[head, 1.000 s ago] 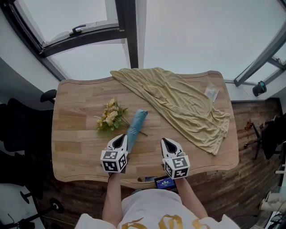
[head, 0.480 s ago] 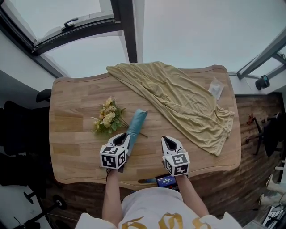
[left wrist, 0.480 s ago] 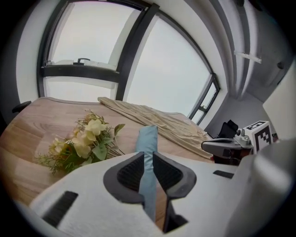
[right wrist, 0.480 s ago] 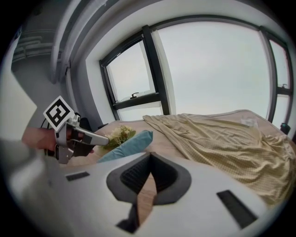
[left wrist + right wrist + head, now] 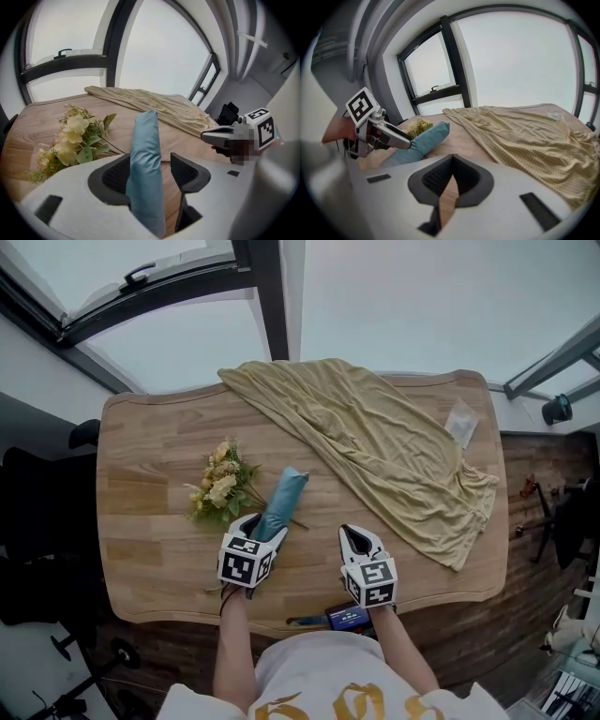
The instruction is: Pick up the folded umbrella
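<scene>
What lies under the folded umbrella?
The bouquet's stems pass under the umbrella, one tip emerging at its right, on the table. The left gripper, jaws just opened around it, covers its near end.

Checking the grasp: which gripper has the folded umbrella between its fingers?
The left gripper: the blue umbrella lies between its just-opened fingers. The right gripper is shut and empty.
</scene>
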Available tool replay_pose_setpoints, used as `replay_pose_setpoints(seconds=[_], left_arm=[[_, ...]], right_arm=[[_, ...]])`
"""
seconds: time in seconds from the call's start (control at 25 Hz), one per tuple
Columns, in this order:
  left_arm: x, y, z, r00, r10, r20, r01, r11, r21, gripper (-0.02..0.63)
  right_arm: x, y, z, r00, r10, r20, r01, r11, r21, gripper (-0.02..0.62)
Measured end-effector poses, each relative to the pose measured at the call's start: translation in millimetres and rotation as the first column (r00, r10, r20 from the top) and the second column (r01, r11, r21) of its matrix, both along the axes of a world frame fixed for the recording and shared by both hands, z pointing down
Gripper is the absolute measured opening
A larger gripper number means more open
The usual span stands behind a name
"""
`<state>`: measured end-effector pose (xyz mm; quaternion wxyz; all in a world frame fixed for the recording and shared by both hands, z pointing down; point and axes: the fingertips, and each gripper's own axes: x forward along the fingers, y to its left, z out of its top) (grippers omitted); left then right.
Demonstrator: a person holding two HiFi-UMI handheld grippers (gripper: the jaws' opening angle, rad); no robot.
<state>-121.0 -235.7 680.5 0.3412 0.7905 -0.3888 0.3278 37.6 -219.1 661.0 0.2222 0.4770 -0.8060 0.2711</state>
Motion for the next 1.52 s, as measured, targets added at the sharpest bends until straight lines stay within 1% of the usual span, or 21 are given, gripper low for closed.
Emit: replay_pose_setpoints(seconds=[0.12, 0.28, 0.4, 0.56, 0.8, 1.04, 1.16, 1.36, 1.52], left_arm=[[3, -3, 11, 0.999, 0.014, 0.030, -0.013, 1.000, -0.024, 0.296], [4, -3, 24, 0.996, 0.040, 0.075, -0.036, 0.998, -0.058, 0.313], [7, -5, 36, 0.992, 0.056, 0.111, -0.047, 0.996, -0.078, 0.314], [11, -5, 55, 0.986, 0.086, 0.140, -0.072, 0.992, -0.106, 0.314], [14, -7, 63, 0.972, 0.118, 0.203, -0.096, 0.988, -0.117, 0.313], [14, -7, 63, 0.969, 0.116, 0.217, -0.091, 0.988, -0.124, 0.302], [12, -7, 64, 0.966, 0.110, 0.236, -0.087, 0.991, -0.106, 0.293], [13, -9, 62, 0.971, 0.095, 0.219, -0.077, 0.993, -0.091, 0.288], [12, -8, 59, 0.972, 0.081, 0.221, -0.067, 0.995, -0.069, 0.284]], right_arm=[[5, -2, 6, 1.000, 0.002, 0.000, -0.002, 1.000, -0.014, 0.010], [10, -4, 12, 1.000, 0.008, 0.001, -0.008, 1.000, -0.026, 0.011], [18, -5, 18, 1.000, 0.012, 0.001, -0.012, 0.999, -0.041, 0.011], [25, -1, 26, 1.000, 0.021, -0.007, -0.022, 0.998, -0.058, 0.011], [28, -1, 33, 0.999, 0.035, -0.005, -0.035, 0.997, -0.071, 0.011], [24, -5, 34, 0.999, 0.036, -0.006, -0.036, 0.997, -0.074, 0.011], [20, -6, 32, 1.000, 0.025, -0.013, -0.026, 0.997, -0.068, 0.011], [24, -7, 28, 0.999, 0.029, -0.025, -0.031, 0.998, -0.060, 0.011], [26, -9, 23, 0.999, 0.044, -0.020, -0.045, 0.998, -0.049, 0.011]])
